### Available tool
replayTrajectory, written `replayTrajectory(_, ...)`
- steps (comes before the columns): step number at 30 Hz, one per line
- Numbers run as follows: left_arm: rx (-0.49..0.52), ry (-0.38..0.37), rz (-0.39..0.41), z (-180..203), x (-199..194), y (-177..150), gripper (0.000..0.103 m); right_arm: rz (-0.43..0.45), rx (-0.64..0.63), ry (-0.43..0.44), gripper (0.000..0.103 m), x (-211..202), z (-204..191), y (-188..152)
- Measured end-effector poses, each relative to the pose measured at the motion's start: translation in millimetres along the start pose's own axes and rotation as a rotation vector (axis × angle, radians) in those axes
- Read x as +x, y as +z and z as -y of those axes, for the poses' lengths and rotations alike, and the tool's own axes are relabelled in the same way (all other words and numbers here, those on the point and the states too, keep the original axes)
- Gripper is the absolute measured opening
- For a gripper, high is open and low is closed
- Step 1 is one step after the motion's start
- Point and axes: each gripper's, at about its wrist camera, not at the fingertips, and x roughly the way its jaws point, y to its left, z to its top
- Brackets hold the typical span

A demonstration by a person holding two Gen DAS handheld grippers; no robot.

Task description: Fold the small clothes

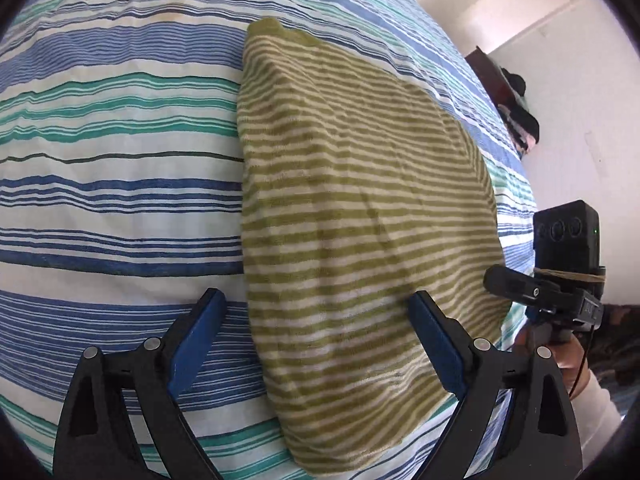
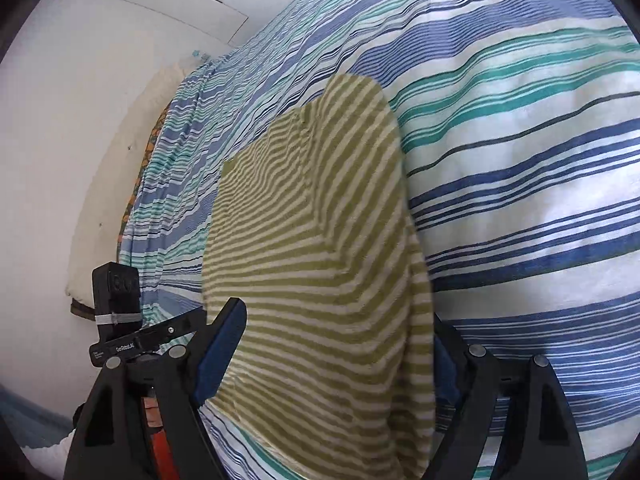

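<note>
My left gripper (image 1: 316,308) and right gripper (image 2: 340,328) both gape wide over the folded green striped garment (image 1: 360,200) lying mid-frame on the bed (image 1: 120,160).

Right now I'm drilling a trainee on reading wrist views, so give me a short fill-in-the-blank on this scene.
1. The folded garment has white and ____ stripes.
2. It lies on a striped ____ in blue, teal and white.
3. The left hand-held gripper has its jaws ____.
4. The right hand-held gripper grips ____.

Missing words: green; bedsheet; open; nothing
</note>
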Motion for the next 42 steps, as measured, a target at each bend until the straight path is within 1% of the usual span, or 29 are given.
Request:
replayTrajectory(1, 0.015, -0.007, -0.014, 6.4, 4.6, -1.4, 0.088, -0.025, -0.022, 0.004, 0.081, 9.6, -8.3, -4.0)
replayTrajectory(2, 0.038, 0.013, -0.021, 11.2, 7.6, -0.4, 0.08, -0.054, -0.055, -0.006, 0.078, 17.4, -16.7, -8.2)
replayTrajectory(3, 0.062, 0.058, -0.022, 16.1, 9.4, -1.7, 0.064, -0.068, -0.087, -0.038, 0.072, 22.1, -23.9, -10.8)
replayTrajectory(4, 0.073, 0.087, -0.016, 18.2, 8.2, -2.4, 0.047, -0.065, -0.098, -0.094, 0.058, 23.7, -27.7, -13.0)
replayTrajectory(5, 0.061, 0.075, -0.012, 16.6, 4.1, -1.9, 0.038, -0.054, -0.091, -0.145, 0.037, 22.8, -28.6, -14.0)
replayTrajectory(6, 0.037, 0.051, -0.007, 14.6, -1.4, -1.5, 0.029, -0.04, -0.078, -0.16, 0.027, 18.8, -28.3, -14.2)
replayTrajectory(7, 0.02, 0.039, 0.003, 14.6, -8.7, -0.8, 0.025, -0.024, -0.083, -0.158, 0.027, 14.5, -31.1, -15.3)
replayTrajectory(9, 0.041, 0.047, 0.037, 20.9, -26.8, 0.5, 0.023, 0.004, -0.155, -0.202, 0.026, 9.0, -52.3, -17.8)
replayTrajectory(13, 0.08, 0.058, 0.13, 23.4, -83.0, 7.0, 0.023, 0.056, -0.325, -0.214, 0.025, 2.2, -120.3, -18.0)
replayTrajectory(16, 0.072, 0.046, 0.207, 10.2, -135.4, 18.1, 0.023, 0.102, -0.45, -0.196, 0.025, -1.4, -179.0, -16.7)
replayTrajectory(20, 0.066, 0.025, 0.309, -3.8, -200.1, 30.7, 0.023, 0.179, -0.554, -0.153, 0.025, -2.8, -243.3, -8.3)
replayTrajectory(22, 0.087, 0.044, 0.351, -10.6, -222.3, 29.9, 0.023, 0.206, -0.597, -0.134, 0.025, -1.0, -266.9, -7.2)
replayTrajectory(23, 0.093, 0.055, 0.36, -12.5, -226.1, 28.9, 0.023, 0.212, -0.603, -0.122, 0.025, 1.5, -273.7, -7.2)
replayTrajectory(24, 0.097, 0.068, 0.355, -16.8, -227.5, 23.7, 0.024, 0.211, -0.609, -0.116, 0.025, 5.7, -279.8, -9.2)
replayTrajectory(26, 0.098, 0.104, 0.308, -29.6, -217.7, 4.5, 0.028, 0.179, -0.604, -0.108, 0.025, 18.8, -280.6, -19.1)
replayTrajectory(27, 0.085, 0.124, 0.264, -39.1, -206.4, -9.5, 0.034, 0.157, -0.571, -0.103, 0.025, 27.1, -273.8, -28.4)
replayTrajectory(28, 0.064, 0.161, 0.204, -52.1, -192.4, -28.7, 0.044, 0.125, -0.518, -0.088, 0.028, 35.8, -259.6, -41.8)
replayTrajectory(29, 0.049, 0.22, 0.141, -63.9, -174.9, -49.4, 0.048, 0.076, -0.452, -0.091, 0.033, 47.4, -242.4, -55.3)
replayTrajectory(30, 0.042, 0.289, 0.086, -74.1, -160.1, -71.5, 0.053, 0.013, -0.385, -0.117, 0.038, 59.7, -222.2, -71.3)
replayTrajectory(31, 0.045, 0.367, 0.047, -78.8, -149.5, -96.2, 0.053, -0.046, -0.323, -0.17, 0.061, 70.8, -202.1, -91.5)
replayTrajectory(32, 0.054, 0.431, 0.03, -82.1, -145.4, -121.1, 0.053, -0.076, -0.281, -0.24, 0.089, 74.7, -185.0, -113.5)
replayTrajectory(33, 0.065, 0.463, 0.037, -81.5, -147.7, -144.2, 0.053, -0.079, -0.258, -0.292, 0.095, 72.4, -173.0, -137.2)
replayTrajectory(35, 0.073, 0.497, 0.083, -72.3, -161.8, -180.5, 0.066, -0.07, -0.24, -0.351, 0.096, 56.5, -161.0, -181.7)
replayTrajectory(36, 0.08, 0.527, 0.116, -63.5, -171.9, -195.6, 0.079, -0.054, -0.238, -0.384, 0.096, 45.7, -160.5, -200.5)
replayTrajectory(37, 0.097, 0.559, 0.156, -52.2, -182.2, -208.0, 0.088, -0.03, -0.244, -0.413, 0.096, 33.9, -162.8, -217.1)
replayTrajectory(38, 0.123, 0.588, 0.202, -41.0, -193.2, -217.7, 0.091, -0.008, -0.255, -0.44, 0.097, 24.3, -168.5, -229.4)
replayTrajectory(39, 0.152, 0.619, 0.243, -27.8, -202.4, -223.5, 0.097, 0.017, -0.271, -0.464, 0.098, 12.5, -177.5, -241.2)
replayTrajectory(40, 0.181, 0.646, 0.279, -16.1, -211.7, -227.1, 0.099, 0.043, -0.291, -0.481, 0.098, 1.7, -187.3, -249.6)
replayTrajectory(42, 0.237, 0.689, 0.344, 7.2, -230.0, -233.0, 0.1, 0.094, -0.336, -0.525, 0.1, -23.5, -207.9, -261.6)
